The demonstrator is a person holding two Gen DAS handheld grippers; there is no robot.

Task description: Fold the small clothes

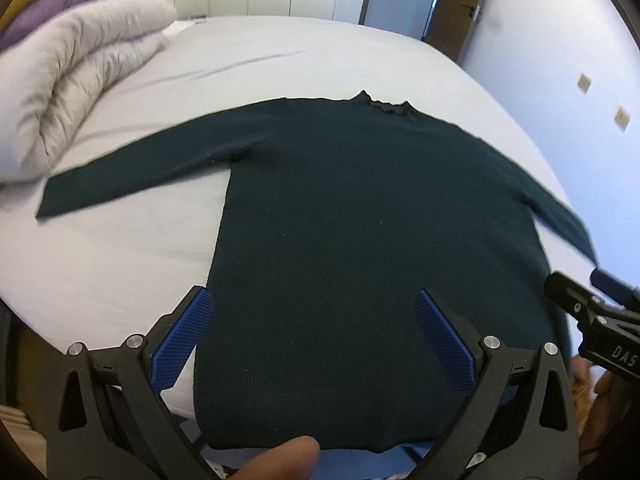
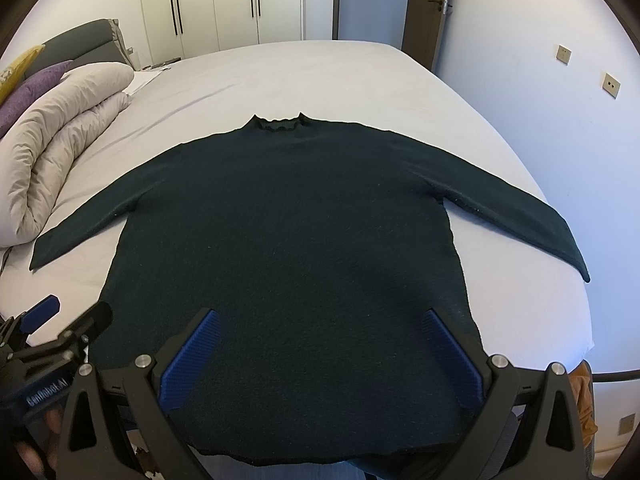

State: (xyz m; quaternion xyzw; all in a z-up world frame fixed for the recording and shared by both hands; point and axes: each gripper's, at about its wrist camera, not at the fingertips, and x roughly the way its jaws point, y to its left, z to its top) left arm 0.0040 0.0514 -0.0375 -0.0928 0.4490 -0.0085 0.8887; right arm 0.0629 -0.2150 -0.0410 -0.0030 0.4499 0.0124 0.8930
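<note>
Both the left gripper [image 1: 310, 300] and the right gripper [image 2: 320, 322] hover over the sweater's hem, fingers spread apart — gripping nothing. The dark sweater [image 2: 288, 248] lies flat on the bed [image 2: 320, 76], sleeves outstretched, collar farthest away — a folded duvet [image 2: 60, 140] lies beyond its left sleeve.

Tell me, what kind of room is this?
Most likely a bedroom. A dark sweater lies spread flat on a big bed with a pale sheet, a rolled-up duvet sits at one side, and tall wardrobe doors stand behind it.
</note>
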